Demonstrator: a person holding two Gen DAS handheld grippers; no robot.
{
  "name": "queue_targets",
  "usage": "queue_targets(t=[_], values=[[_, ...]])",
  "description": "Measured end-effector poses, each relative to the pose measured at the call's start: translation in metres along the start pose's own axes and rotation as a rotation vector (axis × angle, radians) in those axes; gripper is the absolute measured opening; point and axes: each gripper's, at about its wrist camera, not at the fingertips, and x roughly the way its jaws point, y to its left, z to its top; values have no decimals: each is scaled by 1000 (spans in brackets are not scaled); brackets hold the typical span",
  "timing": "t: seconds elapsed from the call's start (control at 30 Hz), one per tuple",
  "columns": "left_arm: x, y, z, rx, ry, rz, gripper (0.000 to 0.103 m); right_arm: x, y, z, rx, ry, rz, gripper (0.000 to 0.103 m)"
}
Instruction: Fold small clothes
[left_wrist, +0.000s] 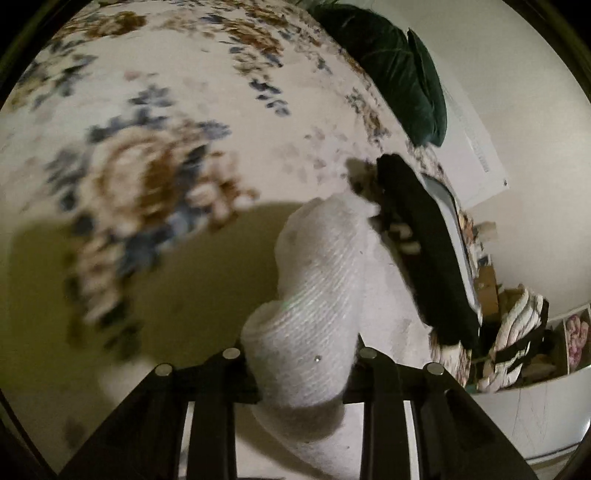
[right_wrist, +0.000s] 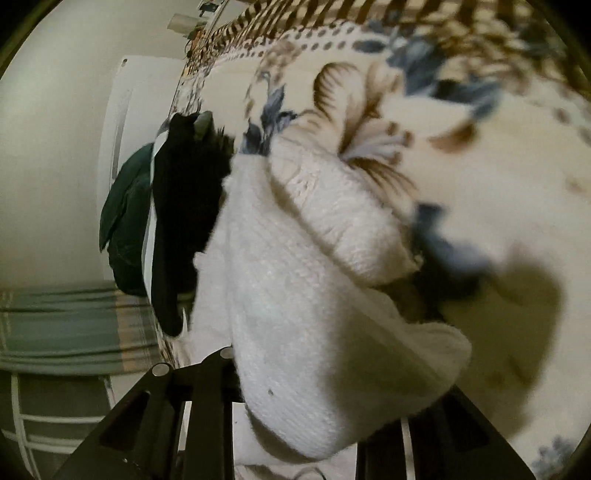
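From the left wrist, the left gripper (left_wrist: 299, 369) clamps a ribbed white knit sock (left_wrist: 317, 295) lifted above the floral blanket (left_wrist: 166, 129), a black garment (left_wrist: 424, 251) beside it. From the right wrist, the right gripper (right_wrist: 314, 391) pinches the same fuzzy sock (right_wrist: 295, 295), bunched in thick folds.
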Motion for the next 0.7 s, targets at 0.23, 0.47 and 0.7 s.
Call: queue_targets(t=[0.23,0.47,0.7], values=[[6,71,-41,-85,233,166,39,-47,-65,-42,-9,126,-188,44],[-27,41,-14,99,209,201,75,-90,-74,-30,-96,130,-425,66],[32,-63,21,496,196,165,79,-62,45,7,-548,39,-490,66]])
